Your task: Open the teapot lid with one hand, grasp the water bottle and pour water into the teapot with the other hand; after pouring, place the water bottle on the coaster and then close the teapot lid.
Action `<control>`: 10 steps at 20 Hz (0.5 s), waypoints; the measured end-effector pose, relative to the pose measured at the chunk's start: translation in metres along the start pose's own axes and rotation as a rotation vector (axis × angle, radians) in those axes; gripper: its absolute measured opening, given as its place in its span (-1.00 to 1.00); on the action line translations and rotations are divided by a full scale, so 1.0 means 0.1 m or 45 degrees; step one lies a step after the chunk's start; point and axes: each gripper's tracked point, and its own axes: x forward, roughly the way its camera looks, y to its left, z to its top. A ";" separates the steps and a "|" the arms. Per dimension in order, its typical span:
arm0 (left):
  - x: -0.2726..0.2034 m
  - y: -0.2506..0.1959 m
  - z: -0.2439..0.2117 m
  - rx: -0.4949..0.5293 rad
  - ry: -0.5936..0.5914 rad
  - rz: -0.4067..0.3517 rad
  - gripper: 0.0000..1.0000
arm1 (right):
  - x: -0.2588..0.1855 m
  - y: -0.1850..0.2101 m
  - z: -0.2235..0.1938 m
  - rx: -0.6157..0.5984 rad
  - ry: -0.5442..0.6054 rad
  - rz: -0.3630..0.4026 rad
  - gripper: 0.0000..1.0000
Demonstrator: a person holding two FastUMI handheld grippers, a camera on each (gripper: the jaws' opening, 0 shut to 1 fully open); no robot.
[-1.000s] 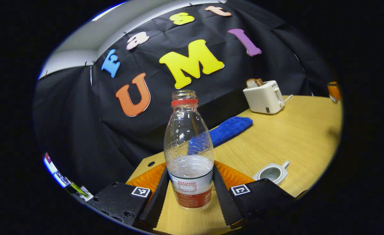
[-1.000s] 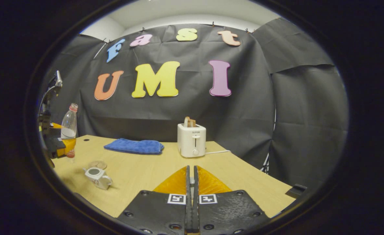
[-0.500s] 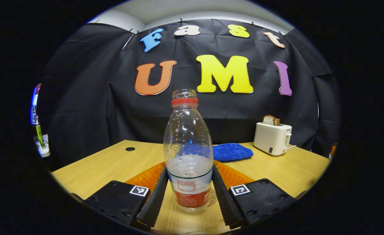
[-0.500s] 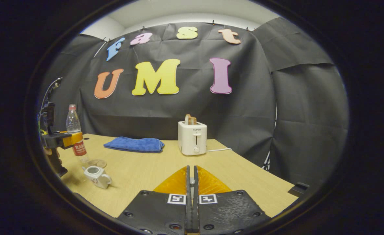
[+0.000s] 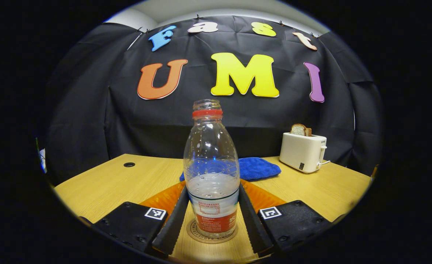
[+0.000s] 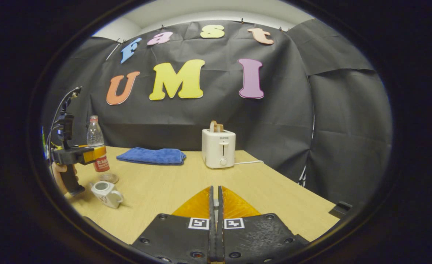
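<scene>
Your left gripper (image 5: 211, 216), clamped on the bottle (image 5: 211, 172), has lowered it over the coaster (image 5: 211, 235), bottom centre; release next.

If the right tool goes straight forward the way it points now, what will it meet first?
Probably the white toaster. The shut right tool points across bare table toward it, and nothing else stands on that line. Depth is hard to judge, so it might pass just beside it.
</scene>
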 end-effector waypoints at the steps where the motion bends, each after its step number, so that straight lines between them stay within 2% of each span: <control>1: 0.01 0.02 -0.01 0.013 0.001 0.013 0.54 | 0.00 0.01 0.00 -0.001 0.000 0.001 -1.00; 10: 0.05 -0.10 -0.10 0.030 0.045 -0.028 0.60 | 0.02 0.01 -0.07 -0.001 0.020 -0.001 -1.00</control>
